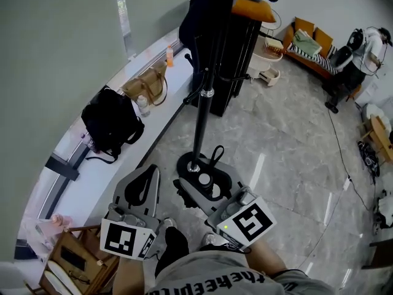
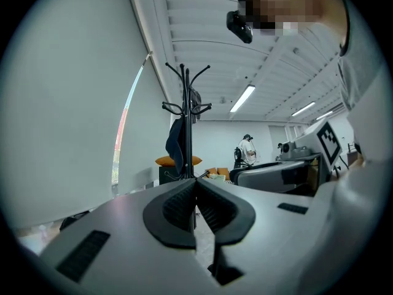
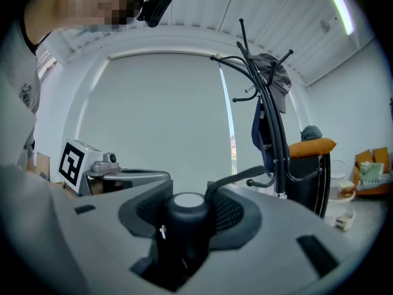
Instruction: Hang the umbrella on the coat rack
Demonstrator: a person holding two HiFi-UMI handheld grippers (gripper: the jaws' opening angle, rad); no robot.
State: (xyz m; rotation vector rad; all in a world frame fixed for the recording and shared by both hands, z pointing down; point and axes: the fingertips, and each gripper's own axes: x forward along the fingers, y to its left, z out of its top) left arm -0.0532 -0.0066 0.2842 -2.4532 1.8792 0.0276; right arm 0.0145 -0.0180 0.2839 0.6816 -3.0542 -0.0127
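Right claw (image 3: 190, 198) is clamped on the umbrella handle (image 3: 186, 226), its pale round end cap facing the camera. Left claw (image 2: 196, 209) is closed with nothing in it. Only the head view shows the coat rack (image 1: 203, 97) base on the floor, right by the handle. The right gripper view shows the rack's hooks and a grey cap (image 3: 278, 82).

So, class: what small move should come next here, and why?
Probably lift the right gripper toward the coat rack: its jaws are closed on the umbrella, whose strap juts out free, and the rack's hooks stand higher, straight ahead.
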